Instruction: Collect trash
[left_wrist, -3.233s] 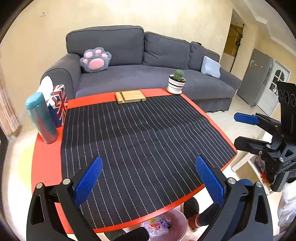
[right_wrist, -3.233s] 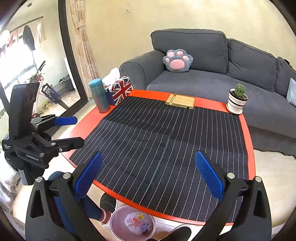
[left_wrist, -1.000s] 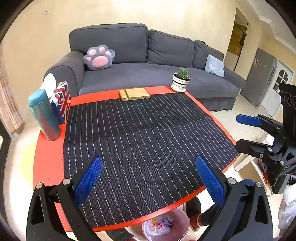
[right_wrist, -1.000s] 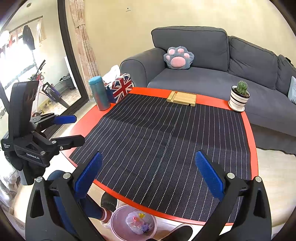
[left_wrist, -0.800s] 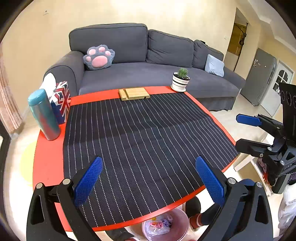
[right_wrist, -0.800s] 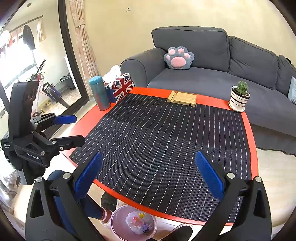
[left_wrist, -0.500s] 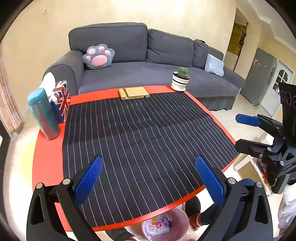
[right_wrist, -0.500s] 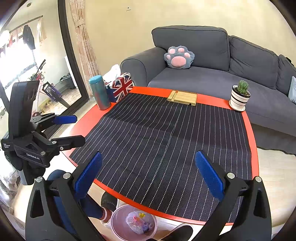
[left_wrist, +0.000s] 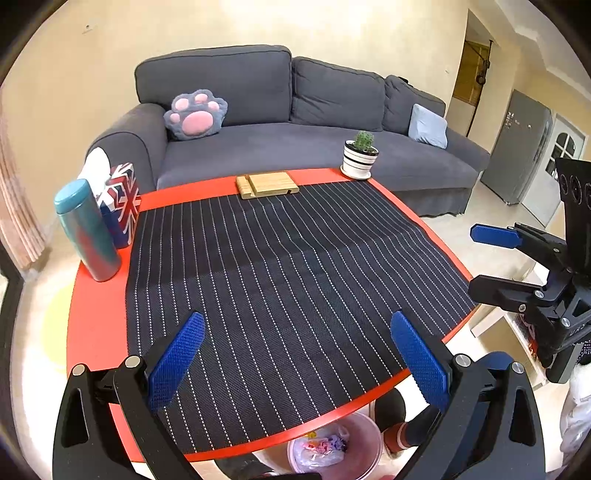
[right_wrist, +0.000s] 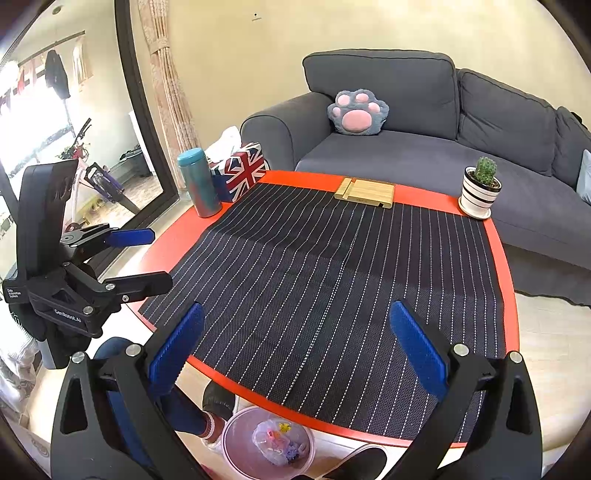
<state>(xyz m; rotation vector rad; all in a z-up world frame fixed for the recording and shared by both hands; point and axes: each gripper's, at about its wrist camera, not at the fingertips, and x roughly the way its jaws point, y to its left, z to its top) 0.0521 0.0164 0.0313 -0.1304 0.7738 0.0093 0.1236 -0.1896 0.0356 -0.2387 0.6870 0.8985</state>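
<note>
A pink trash bin (right_wrist: 243, 448) stands on the floor under the table's near edge, with crumpled wrappers (right_wrist: 277, 441) inside; in the left wrist view the bin (left_wrist: 364, 443) shows at the bottom. My left gripper (left_wrist: 297, 354) hangs open over the near part of the striped mat (left_wrist: 288, 280), nothing between its blue pads. My right gripper (right_wrist: 295, 350) is open too, also above the mat (right_wrist: 332, 280). Each gripper appears in the other's view: the right one (left_wrist: 495, 258) at the right, the left one (right_wrist: 147, 254) at the left, both open. No loose trash shows on the mat.
On the red round table (left_wrist: 96, 317) stand a teal bottle (left_wrist: 86, 229), a Union Jack tissue box (left_wrist: 122, 203), a wooden stand (left_wrist: 266, 184) and a potted cactus (left_wrist: 360, 155). A grey sofa (left_wrist: 295, 140) lies behind. A person's legs and shoes (right_wrist: 218, 402) are beside the bin.
Both views have shifted only slightly; the grippers stay open and hover in about the same place. Nothing on the table has moved.
</note>
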